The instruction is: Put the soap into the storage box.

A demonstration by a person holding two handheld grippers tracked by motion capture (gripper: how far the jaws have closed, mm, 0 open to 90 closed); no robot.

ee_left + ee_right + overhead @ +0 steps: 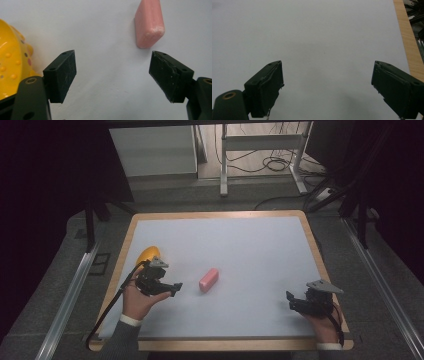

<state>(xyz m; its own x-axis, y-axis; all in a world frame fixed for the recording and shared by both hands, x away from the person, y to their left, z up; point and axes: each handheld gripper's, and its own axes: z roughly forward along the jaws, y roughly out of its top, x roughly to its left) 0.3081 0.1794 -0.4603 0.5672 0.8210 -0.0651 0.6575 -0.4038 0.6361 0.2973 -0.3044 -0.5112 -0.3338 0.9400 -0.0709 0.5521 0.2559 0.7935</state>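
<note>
The right gripper [327, 87] hangs over the pale worktop [317, 37], its two black jaws rising from the bottom corners and standing wide apart with nothing between them. A faint shadow lies on the surface between and below the jaws. Along the right runs the worktop's wooden edge [405, 37], with dark clutter past it.
</note>
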